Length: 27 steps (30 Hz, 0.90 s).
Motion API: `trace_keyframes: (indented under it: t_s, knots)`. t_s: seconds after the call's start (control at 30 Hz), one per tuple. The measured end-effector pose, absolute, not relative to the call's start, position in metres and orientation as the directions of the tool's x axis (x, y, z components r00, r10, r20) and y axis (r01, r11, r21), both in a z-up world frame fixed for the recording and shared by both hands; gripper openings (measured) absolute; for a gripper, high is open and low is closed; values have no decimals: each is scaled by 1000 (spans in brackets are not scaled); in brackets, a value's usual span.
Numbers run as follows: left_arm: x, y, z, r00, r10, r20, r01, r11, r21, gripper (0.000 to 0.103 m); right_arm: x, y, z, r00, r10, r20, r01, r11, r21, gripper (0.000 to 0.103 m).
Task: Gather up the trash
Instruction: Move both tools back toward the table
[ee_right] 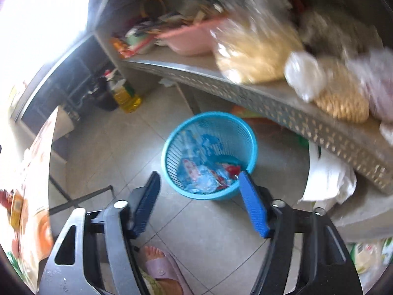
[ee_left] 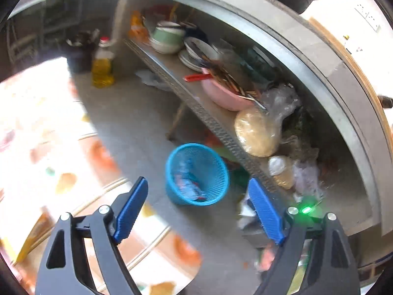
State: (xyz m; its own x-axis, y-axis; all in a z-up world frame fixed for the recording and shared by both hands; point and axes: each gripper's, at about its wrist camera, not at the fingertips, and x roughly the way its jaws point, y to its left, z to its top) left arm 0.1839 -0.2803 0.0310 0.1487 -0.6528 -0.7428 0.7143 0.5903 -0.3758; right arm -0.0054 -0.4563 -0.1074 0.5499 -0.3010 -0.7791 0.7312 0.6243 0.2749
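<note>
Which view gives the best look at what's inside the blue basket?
The right wrist view: it looks down into the blue basket, showing crumpled blue and red wrappers at the bottom. The left wrist view catches the basket more from the side and blurrier, so only part of its contents shows.

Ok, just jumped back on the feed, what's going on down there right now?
Both grippers hang open and empty above the blue basket on the tiled floor. The right gripper is nearly over its rim; the left gripper looks at it from the side. Wrappers already lie inside the basket. Bagged food and a pink bowl sit on the metal shelf beside it.
</note>
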Motion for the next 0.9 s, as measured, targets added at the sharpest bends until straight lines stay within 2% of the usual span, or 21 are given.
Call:
trace_keyframes:
  t_s: [0.2,0.3,0.4,0.9]
  knots:
    - [168,-214,36,238,-635,-735,676,651,-344,88,5,-420,-59,602,-330,-727,647,735,202,86]
    - [164,-183,36,252,-627,-737,651,674,-350,95,9,-401,-39,624,-332,-707,613,769,180,90]
    - [161,-157,39,286,-631,-722,634,689,-351,97,15,-386,-24,631,-339,-698,588,795,146,95]
    - [136,-27,49,519,-609,-600,522,781,-342,97,51,-305,31,616,-393,-683,495,867,-53,95]
